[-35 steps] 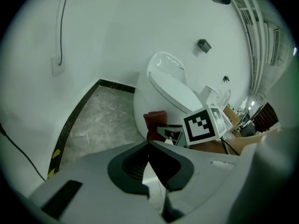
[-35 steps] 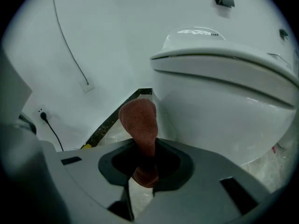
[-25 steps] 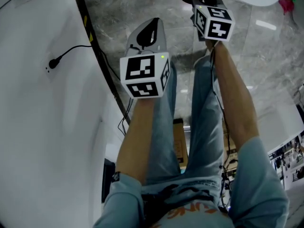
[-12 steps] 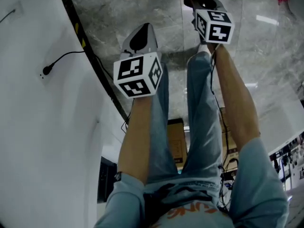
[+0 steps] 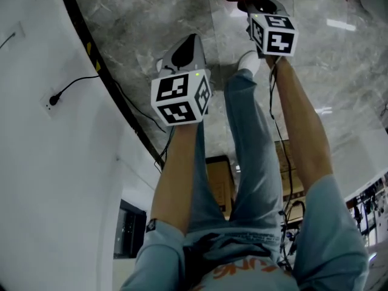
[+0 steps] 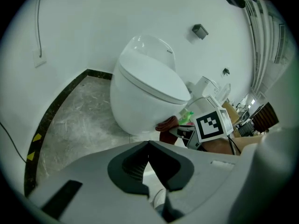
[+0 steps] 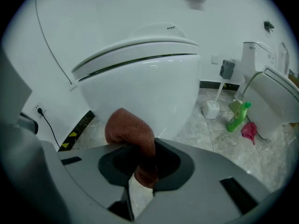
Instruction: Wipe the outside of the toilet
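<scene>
Pinching a rust-brown cloth in the right gripper, clamped tight on the lower fold, with the rest bulging free above. Holds the left gripper nearer the body and off to the side, closed tip to tip on nothing, aimed over the marble floor toward the bowl.

Just beyond the cloth: the toilet, lid down, front curve of the bowl filling the right gripper view. Cannot tell whether cloth and porcelain touch; looks just beside, at most grazing the lower front. No streaks, wet marks or suds to be seen on the white shell, so probably at or near the very start of wiping. Done so far: cloth in the grip and up at the bowl. Left to do, by this reading: nearly all of the outside, meaning front, both flanks, lid and base.

Farther off to the right, well apart: a toilet brush in its holder, a green bottle, a pink rag on the floor, then a second toilet by the wall.
</scene>
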Tool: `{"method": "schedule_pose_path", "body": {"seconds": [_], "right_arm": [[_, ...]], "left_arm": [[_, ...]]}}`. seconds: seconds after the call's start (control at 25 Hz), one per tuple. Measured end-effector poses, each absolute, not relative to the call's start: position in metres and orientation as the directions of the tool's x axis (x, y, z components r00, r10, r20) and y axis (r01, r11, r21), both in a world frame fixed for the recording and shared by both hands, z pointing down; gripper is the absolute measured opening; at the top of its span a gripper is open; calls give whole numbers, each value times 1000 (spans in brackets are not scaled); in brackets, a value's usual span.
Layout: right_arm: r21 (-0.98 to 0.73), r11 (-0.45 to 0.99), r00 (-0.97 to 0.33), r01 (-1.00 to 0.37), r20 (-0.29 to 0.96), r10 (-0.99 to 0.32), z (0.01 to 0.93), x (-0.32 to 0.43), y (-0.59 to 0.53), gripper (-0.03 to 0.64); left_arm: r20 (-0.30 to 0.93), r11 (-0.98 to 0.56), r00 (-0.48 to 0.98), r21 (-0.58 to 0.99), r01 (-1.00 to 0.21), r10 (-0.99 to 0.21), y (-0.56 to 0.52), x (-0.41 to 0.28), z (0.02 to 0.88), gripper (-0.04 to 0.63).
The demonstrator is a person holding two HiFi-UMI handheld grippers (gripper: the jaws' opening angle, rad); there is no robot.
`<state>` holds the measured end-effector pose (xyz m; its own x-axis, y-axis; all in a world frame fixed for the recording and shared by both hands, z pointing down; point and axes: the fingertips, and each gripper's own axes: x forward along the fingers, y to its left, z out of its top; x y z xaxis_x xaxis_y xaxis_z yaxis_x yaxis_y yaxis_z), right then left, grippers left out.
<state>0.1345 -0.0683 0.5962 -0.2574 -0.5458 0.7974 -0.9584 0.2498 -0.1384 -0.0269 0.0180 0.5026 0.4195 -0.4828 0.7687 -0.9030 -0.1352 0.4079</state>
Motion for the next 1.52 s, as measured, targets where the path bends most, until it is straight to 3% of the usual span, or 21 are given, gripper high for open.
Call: {"method": "schedule_pose_path", "body": {"seconds": [0.68,1.08,1.52], "right_arm": [[-83,417,-308,-905,804,-508,602,232,-118,75],[-129,379,-303,-916,842,-446,606,195,-19,75],[-185,394,-364,-900,816,-448,608,57,0,75]], "left_arm": [[743,-103,419,433,-896,-522,16,96,504,-6],[755,-93,412,428,-899,-509,36,44,514,-6],[750,0,377,449,-893,-544,41,-64,545,-6]]}}
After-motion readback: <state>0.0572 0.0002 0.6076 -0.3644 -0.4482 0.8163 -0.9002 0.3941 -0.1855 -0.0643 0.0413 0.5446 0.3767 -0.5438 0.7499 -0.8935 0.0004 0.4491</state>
